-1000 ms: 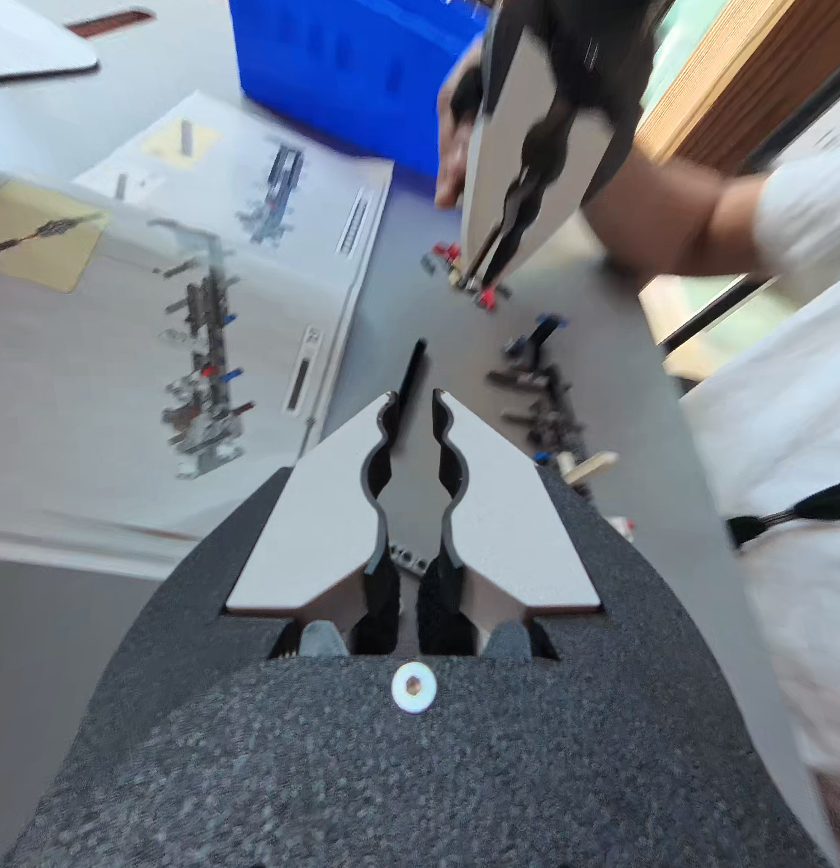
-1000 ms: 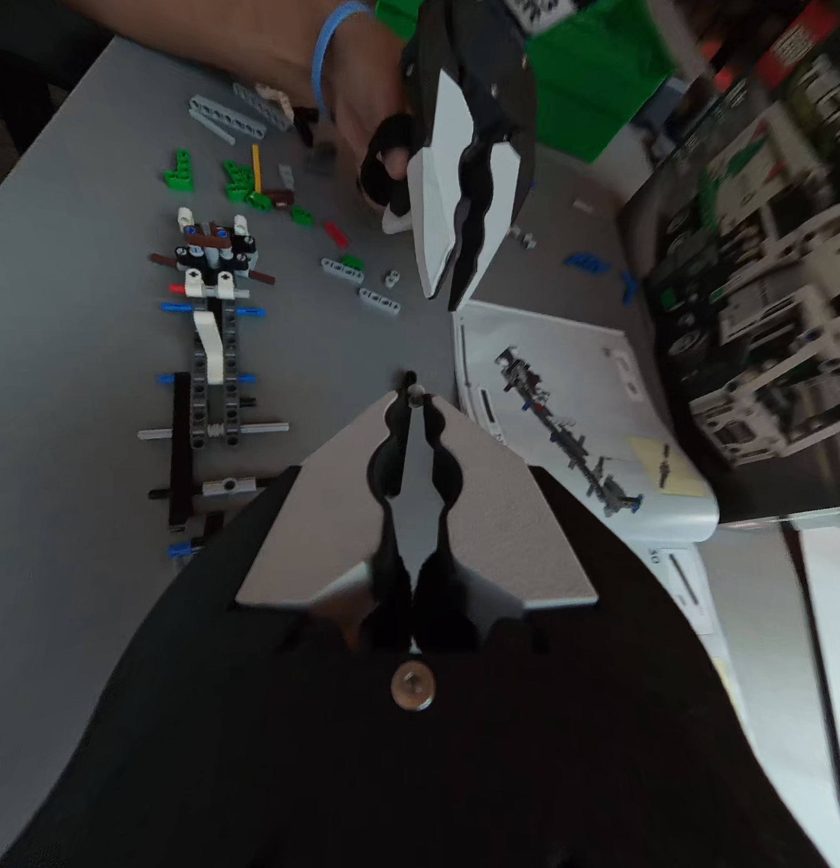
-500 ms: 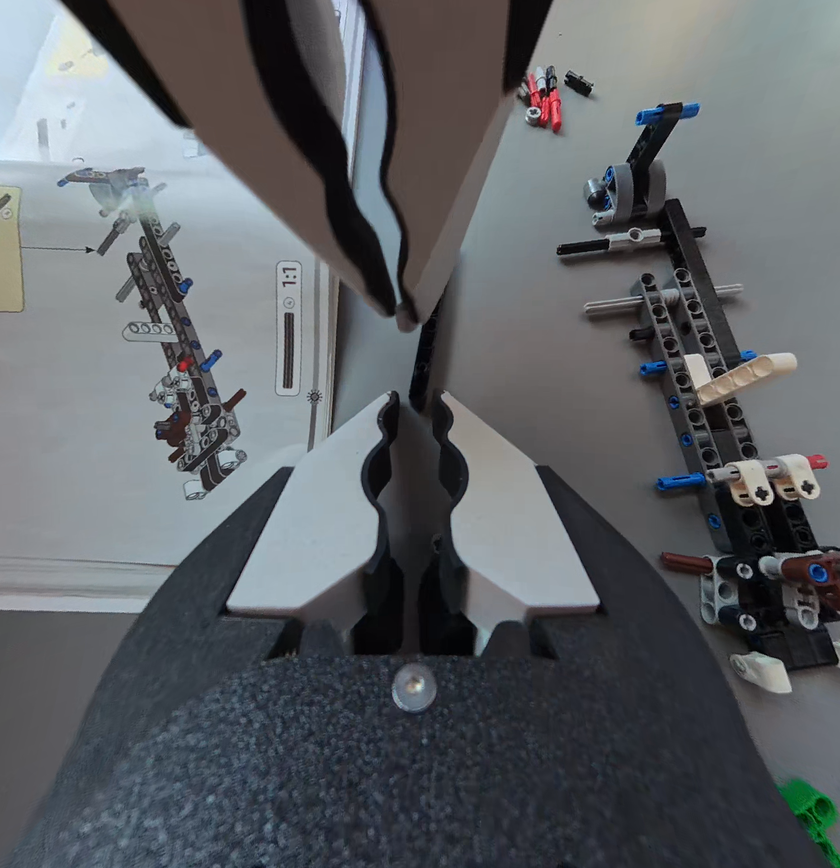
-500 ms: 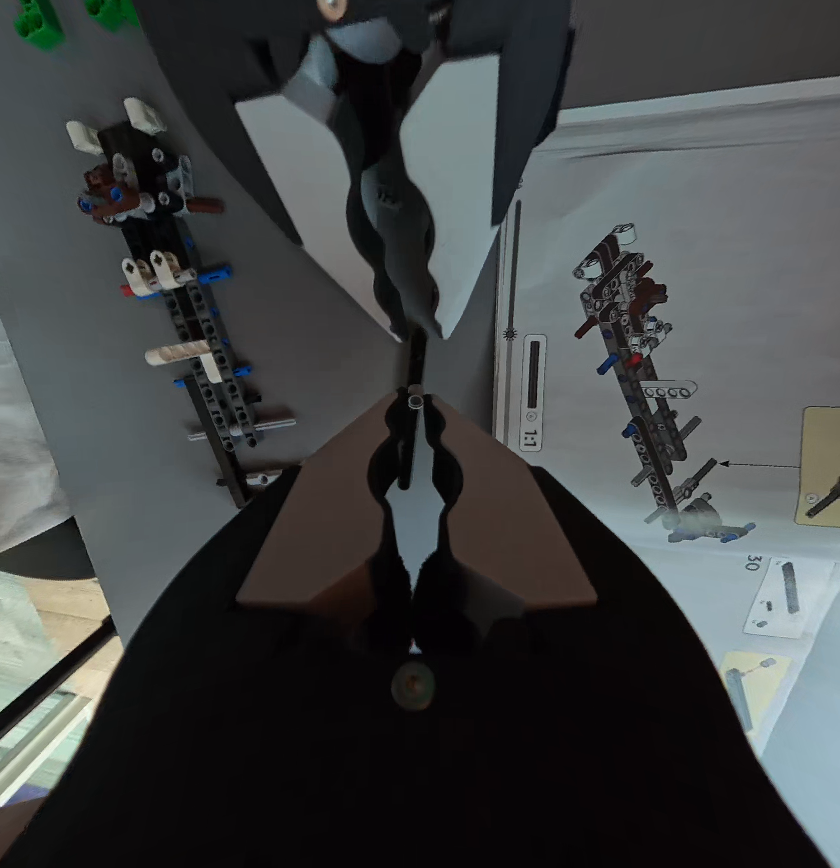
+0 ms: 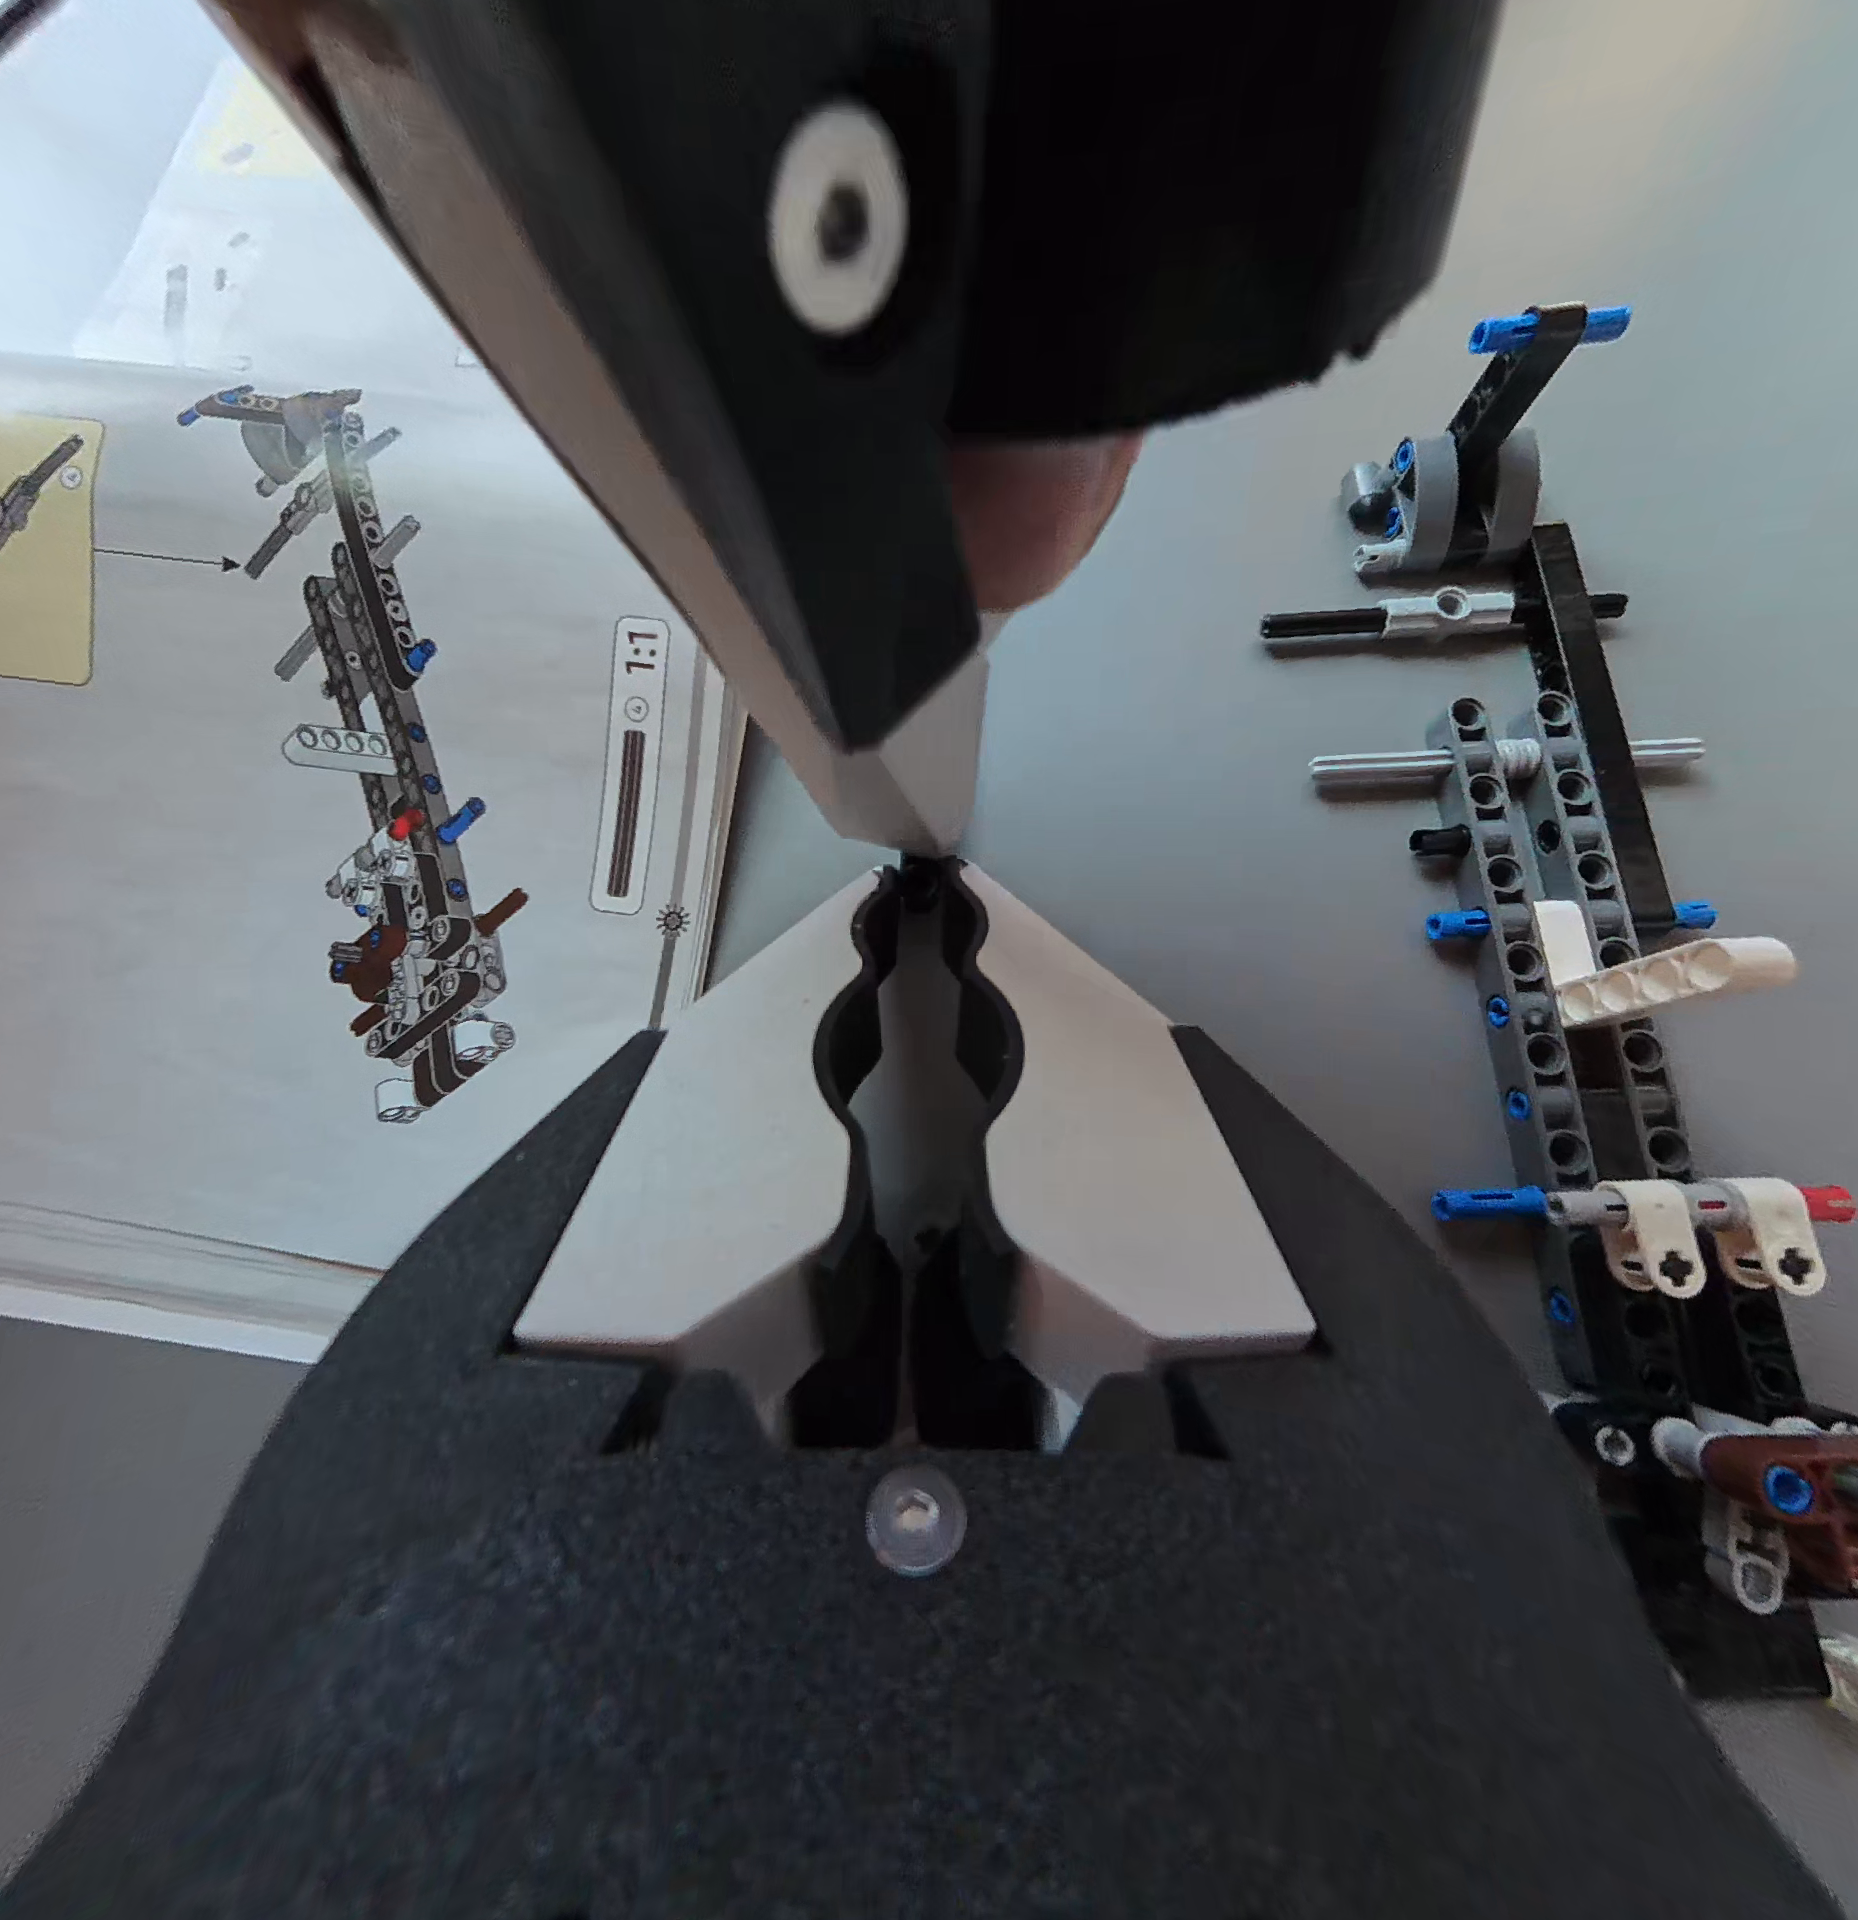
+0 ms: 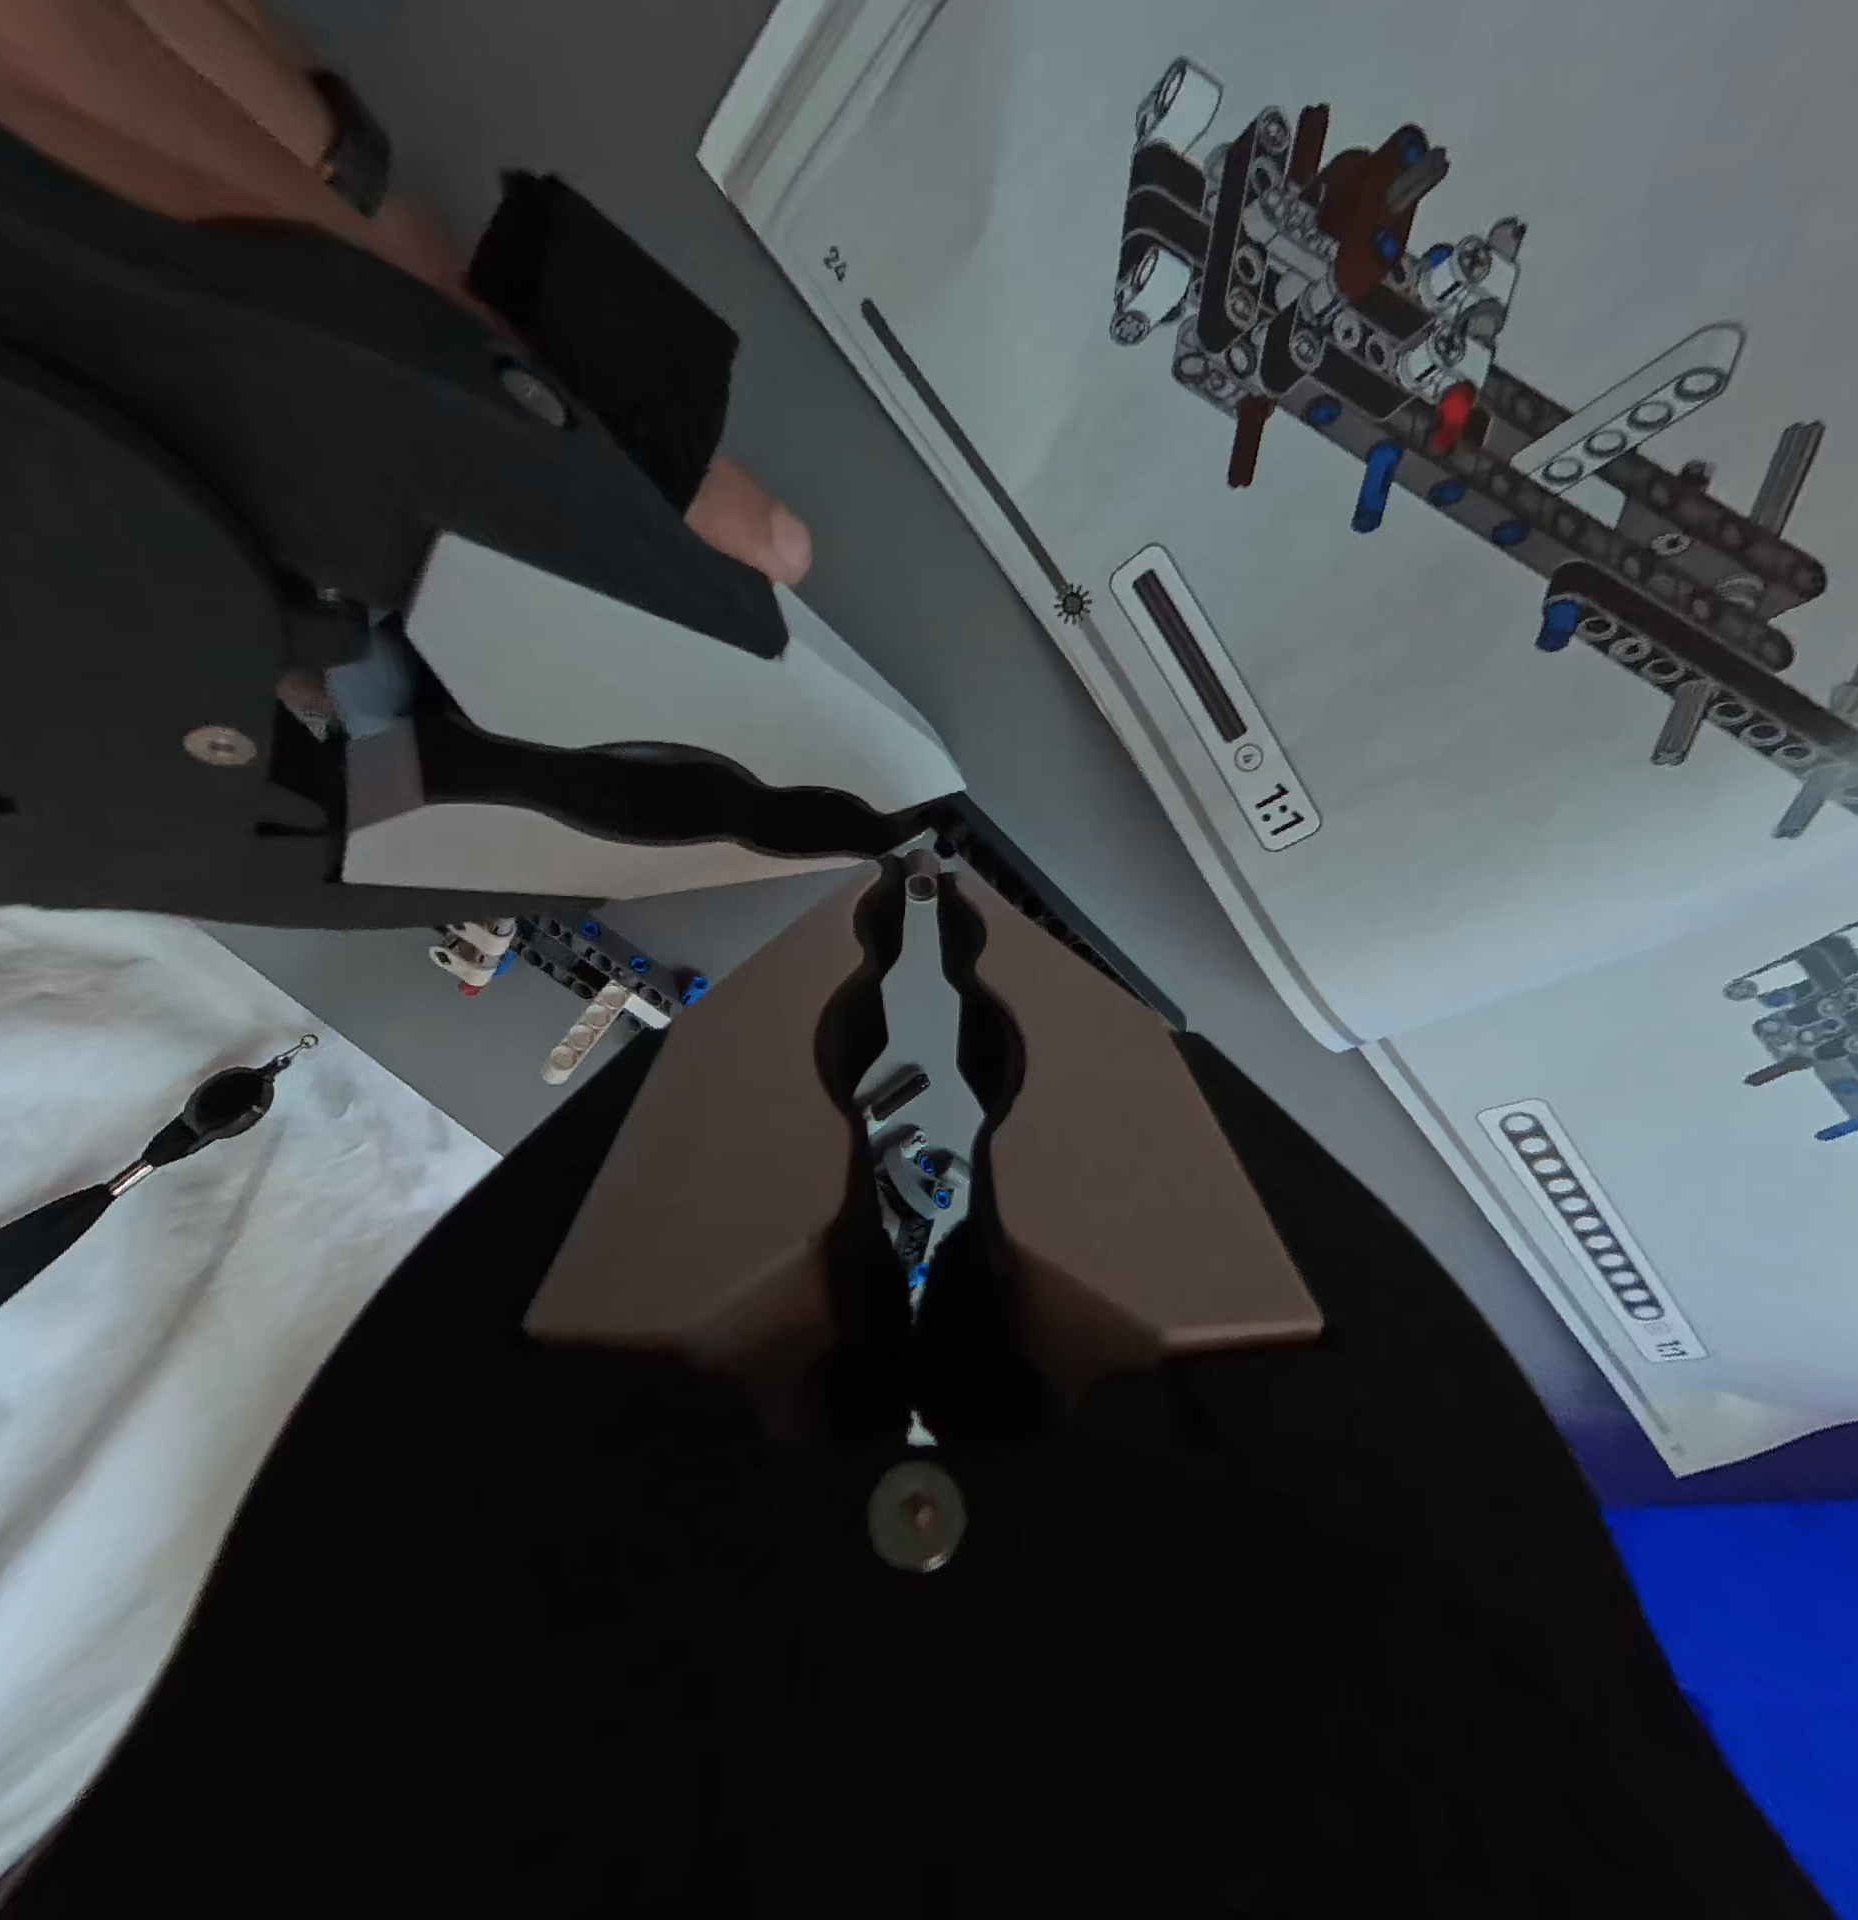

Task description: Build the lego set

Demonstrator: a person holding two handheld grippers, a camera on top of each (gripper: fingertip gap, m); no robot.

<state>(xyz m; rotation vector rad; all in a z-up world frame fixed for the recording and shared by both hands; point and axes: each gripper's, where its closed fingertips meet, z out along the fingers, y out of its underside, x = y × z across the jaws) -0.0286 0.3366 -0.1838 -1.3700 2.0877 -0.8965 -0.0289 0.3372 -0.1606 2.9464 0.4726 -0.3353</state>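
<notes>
The left gripper [image 5: 917,875] pinches one end of a black axle [image 6: 1050,914]; the right gripper [image 6: 919,883] pinches a small grey bush [image 6: 919,886] beside it. Both look light, stiff, slippery.

Open white paper instruction booklet [image 5: 281,831] with printed build diagrams lies on the left of the grey surface [image 5: 1164,831]. On the right there's a long half-built grey and black plastic beam assembly [image 5: 1569,1039] with blue pins and white connectors. A bright blue plastic bin [image 6: 1787,1662] sits beside the booklet.
</notes>
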